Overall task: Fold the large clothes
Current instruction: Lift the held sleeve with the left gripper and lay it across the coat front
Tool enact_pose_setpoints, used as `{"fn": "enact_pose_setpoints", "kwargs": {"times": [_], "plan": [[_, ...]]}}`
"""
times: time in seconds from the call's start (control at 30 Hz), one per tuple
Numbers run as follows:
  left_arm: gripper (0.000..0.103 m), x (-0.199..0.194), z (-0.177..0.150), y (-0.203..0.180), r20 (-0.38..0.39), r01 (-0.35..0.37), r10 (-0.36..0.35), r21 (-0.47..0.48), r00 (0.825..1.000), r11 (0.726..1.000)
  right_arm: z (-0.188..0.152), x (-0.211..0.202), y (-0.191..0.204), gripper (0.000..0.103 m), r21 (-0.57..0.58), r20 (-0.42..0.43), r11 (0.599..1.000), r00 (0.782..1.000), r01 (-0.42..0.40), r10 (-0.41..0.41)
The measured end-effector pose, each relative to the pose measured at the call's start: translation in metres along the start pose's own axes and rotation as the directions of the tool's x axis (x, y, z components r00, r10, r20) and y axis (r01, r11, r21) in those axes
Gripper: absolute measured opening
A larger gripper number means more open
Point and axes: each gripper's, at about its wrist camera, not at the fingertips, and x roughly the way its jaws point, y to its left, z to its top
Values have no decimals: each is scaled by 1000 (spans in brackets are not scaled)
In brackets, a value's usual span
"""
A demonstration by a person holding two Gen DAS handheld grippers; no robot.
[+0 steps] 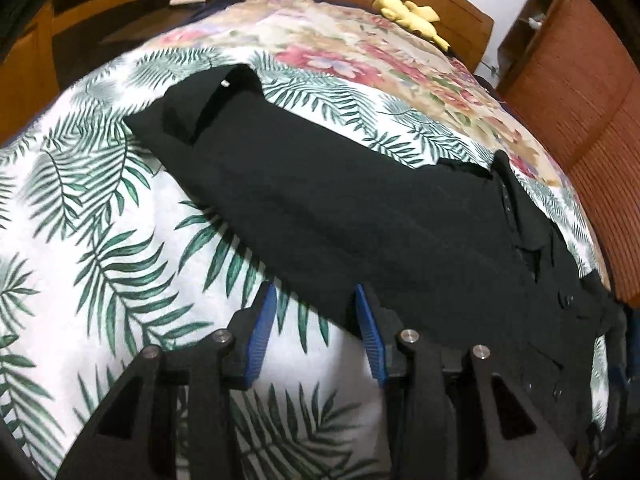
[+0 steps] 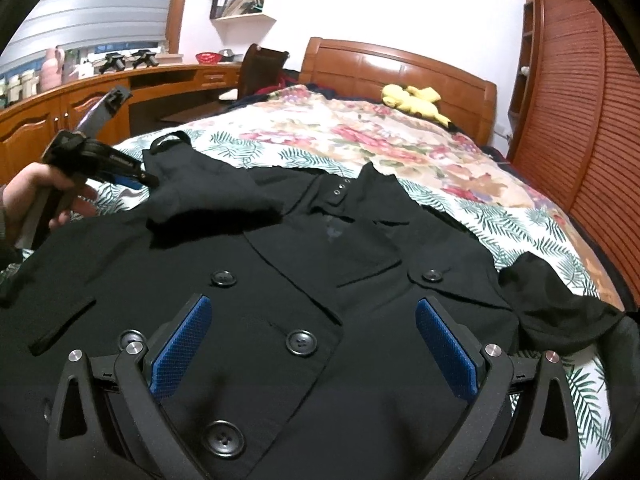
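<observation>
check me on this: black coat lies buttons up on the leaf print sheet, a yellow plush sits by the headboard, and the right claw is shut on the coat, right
Not quite. The right claw is open, its blue pads wide apart above the black coat, gripping nothing; the right wrist view shows it. The coat does lie buttons up on the leaf print sheet, with the yellow plush by the headboard.

The left gripper (image 1: 316, 320) points steeply down, jaws apart with nothing between the blue pads. A hand (image 2: 24, 196) grips its handle at nine o'clock in the right view. The right gripper (image 2: 314, 344) hovers wide open, seemingly touching nothing.
</observation>
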Motion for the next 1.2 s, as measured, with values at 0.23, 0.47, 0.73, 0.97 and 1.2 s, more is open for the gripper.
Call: {"fn": "enact_pose_setpoints", "kwargs": {"times": [0.23,0.47,0.73,0.97,1.2], "plan": [[40,12,7,7,-34,8,-10,-71,999,997,-2,-1,0,103,4,0,1000,1000,-11,11],[26,20,14,0,-22,-38,37,-66,999,997,-2,-3,2,103,-4,8,1000,1000,-11,11],[0,-11,16,-33,73,-55,51,56,996,997,-1,-12,-3,103,-8,25,1000,1000,7,-7],[0,-83,-2,-106,147,-6,-28,223,989,975,1,-31,-11,103,2,54,1000,998,18,-18],[0,-131,-47,-179,182,-7,-70,390,981,921,4,-60,-36,103,62,93,997,994,48,-53]]}}
